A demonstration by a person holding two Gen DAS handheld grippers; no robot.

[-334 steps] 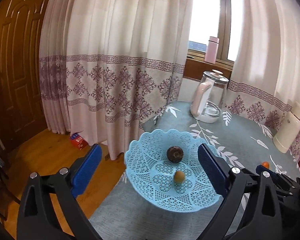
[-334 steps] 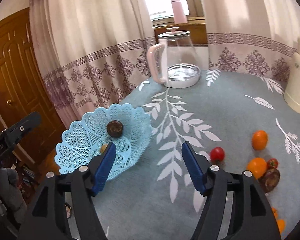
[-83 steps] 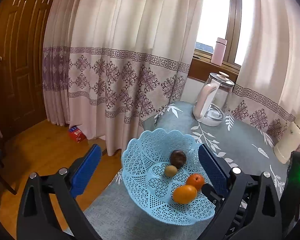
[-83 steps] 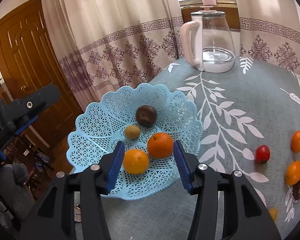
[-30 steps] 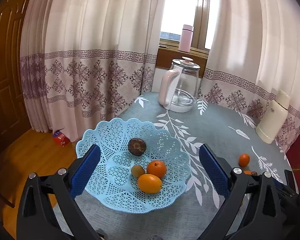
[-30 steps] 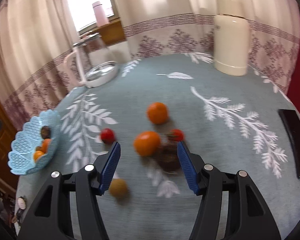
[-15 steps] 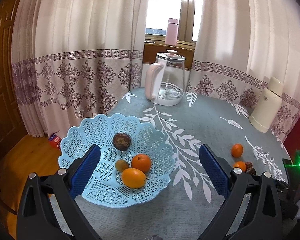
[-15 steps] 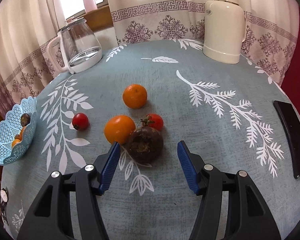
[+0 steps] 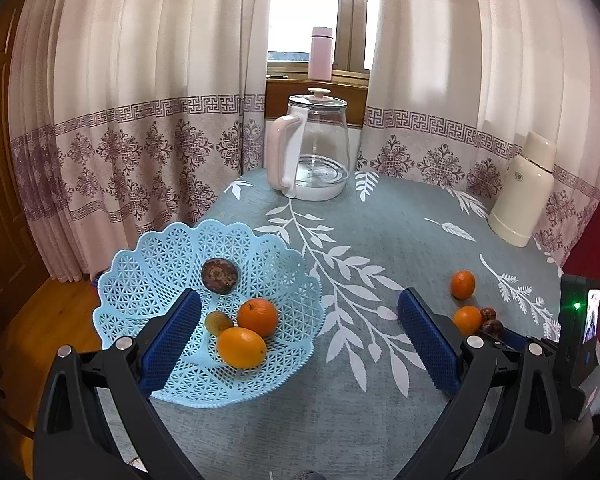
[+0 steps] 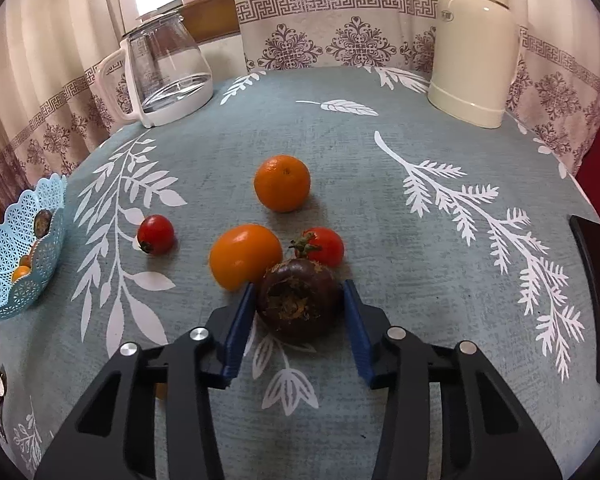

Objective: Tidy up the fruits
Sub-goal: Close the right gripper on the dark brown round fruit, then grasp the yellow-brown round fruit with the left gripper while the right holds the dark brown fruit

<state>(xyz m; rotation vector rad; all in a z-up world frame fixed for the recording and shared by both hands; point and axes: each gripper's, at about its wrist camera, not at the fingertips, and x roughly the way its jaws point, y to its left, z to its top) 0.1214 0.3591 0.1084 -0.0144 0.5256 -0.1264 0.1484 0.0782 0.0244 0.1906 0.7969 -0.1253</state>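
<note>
Now that my right gripper has closed in from half a second ago, its blue pads clamp the dark purple round mangosteen at lower centre. My left gripper hangs wide open, so next comes the lattice-patterned light blue plastic basket at far left.

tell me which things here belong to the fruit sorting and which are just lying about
Job: blue basket, mangosteen between the right gripper fingers, two oranges, two tomatoes.

Lying about: glass kettle, cream thermos, pink bottle.

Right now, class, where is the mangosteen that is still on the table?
In the right wrist view, the mangosteen sits between the right gripper fingers, touching an orange and a cherry tomato.
</note>
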